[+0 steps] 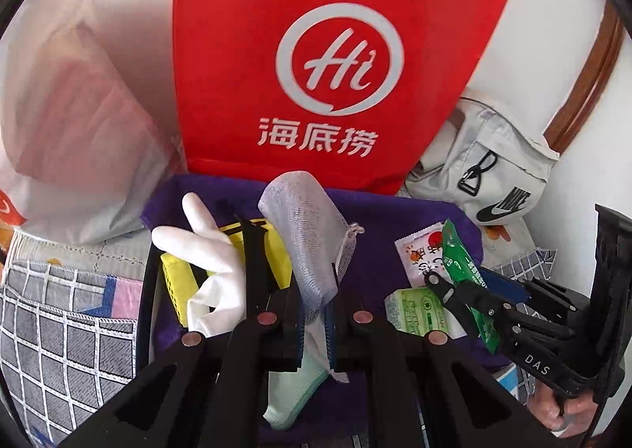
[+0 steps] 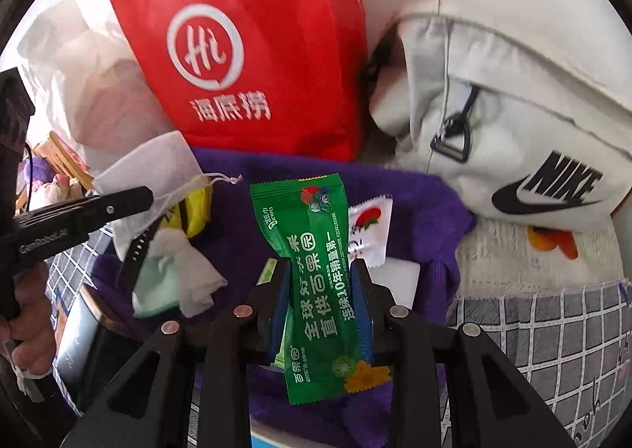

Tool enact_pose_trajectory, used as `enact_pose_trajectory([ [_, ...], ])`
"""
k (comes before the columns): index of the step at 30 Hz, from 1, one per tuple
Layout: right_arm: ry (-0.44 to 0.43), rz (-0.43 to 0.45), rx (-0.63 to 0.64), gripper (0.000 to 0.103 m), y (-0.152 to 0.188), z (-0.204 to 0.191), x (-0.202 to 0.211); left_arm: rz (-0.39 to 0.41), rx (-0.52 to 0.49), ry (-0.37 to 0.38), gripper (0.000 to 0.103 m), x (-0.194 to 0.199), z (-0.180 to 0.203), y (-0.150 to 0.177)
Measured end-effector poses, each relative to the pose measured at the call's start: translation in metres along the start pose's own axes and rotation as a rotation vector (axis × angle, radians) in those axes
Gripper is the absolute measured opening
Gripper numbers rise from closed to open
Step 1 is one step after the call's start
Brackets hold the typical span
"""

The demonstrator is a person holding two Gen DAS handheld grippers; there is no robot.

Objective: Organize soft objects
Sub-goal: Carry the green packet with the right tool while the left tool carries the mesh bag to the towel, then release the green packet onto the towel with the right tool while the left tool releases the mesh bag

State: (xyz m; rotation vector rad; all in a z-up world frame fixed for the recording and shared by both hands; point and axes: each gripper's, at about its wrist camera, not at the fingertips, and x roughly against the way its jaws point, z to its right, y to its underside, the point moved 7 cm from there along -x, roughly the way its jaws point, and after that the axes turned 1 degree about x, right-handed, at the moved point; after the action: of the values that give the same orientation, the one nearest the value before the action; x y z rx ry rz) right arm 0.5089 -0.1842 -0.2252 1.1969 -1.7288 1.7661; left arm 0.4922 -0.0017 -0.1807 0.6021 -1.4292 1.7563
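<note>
**Both claws loaded over the purple towel**

Left wrist view: the left claw [image 1: 316,313] is pinched nearly shut on a small white mesh drawstring pouch [image 1: 304,234], along with what looks like a pale green and white cloth [image 1: 292,392] that hangs below the pads. The pouch stands up out of the jaws with its long axis pointing up and away, toward the red bag [image 1: 316,53] at the back. Gripped near its bottom end, the loose top just flops free. Underneath is a purple towel [image 1: 395,226] that seems to be the gathering spot: a white rubber glove [image 1: 201,250] lies on a yellow item [image 1: 177,282] at the left, and a couple of small sachets [image 1: 418,254] sit to the right. A checked cloth [image 1: 59,321] covers the counter at the left.

Right wrist view: the right claw [image 2: 322,309] is at a narrow setting, squeezing a green wet-wipe packet [image 2: 316,290] around its waist, so the wrapper crumples there. Its long axis runs straight along the fingers, the far end pointing toward the red bag and the near end sticking out below the jaws. It hangs above the towel, not resting on it. A grey Nike pouch [image 2: 513,132] sits at the right, well apart. I'd guess both items are headed onto the towel or into a bag.
</note>
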Motion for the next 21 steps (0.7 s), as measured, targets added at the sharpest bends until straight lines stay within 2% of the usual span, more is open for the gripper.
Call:
enact_pose_trajectory([
  [11, -0.023, -0.011, 0.037, 0.033, 0.004, -0.012, -0.010, -0.052, -0.014, 0.033, 0.009, -0.016, 0.007, 0.007],
  [17, 0.021, -0.027, 0.046, 0.035, 0.006, -0.009, -0.016, -0.083, -0.005, 0.041, 0.018, -0.021, 0.008, 0.011],
  [19, 0.025, -0.025, 0.060, 0.042, 0.006, -0.011, -0.016, -0.084, -0.008, 0.038, 0.026, -0.020, 0.008, 0.011],
  [21, 0.024, -0.018, 0.068, 0.058, 0.006, -0.013, -0.015, -0.082, -0.008, 0.030, 0.040, -0.019, 0.008, 0.011],
])
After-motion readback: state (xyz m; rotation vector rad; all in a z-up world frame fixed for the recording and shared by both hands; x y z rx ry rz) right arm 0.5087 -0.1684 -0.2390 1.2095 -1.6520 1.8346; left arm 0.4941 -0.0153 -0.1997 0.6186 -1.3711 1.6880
